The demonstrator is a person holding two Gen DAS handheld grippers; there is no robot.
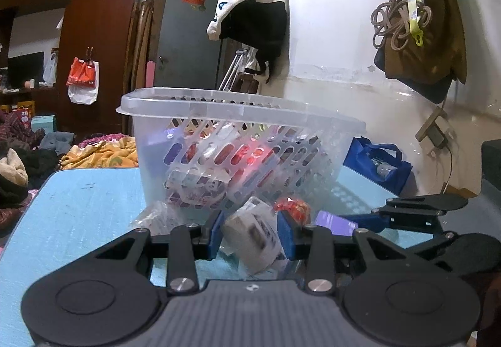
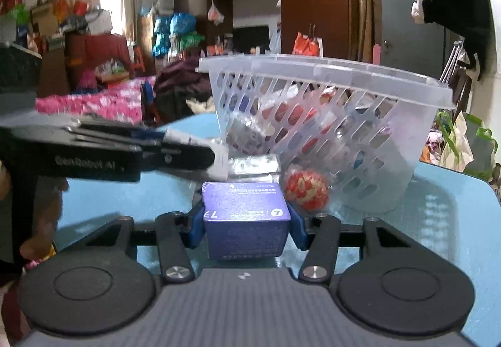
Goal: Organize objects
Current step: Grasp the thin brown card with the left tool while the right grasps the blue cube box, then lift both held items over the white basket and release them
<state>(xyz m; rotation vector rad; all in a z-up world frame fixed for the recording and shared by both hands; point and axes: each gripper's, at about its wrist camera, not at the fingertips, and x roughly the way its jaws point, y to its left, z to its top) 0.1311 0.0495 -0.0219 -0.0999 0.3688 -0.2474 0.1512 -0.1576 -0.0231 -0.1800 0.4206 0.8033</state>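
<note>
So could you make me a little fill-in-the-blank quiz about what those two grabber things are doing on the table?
1. The right gripper is shut on a ____ box.
2. The left gripper is shut on a ____ packet.
3. The clear slotted basket stands on a light ____ table.
4. A red patterned ____ lies beside the basket.

Missing words: purple; white; blue; ball

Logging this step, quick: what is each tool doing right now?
Left tool: shut on the white packet.
Right tool: shut on the purple box.
</note>
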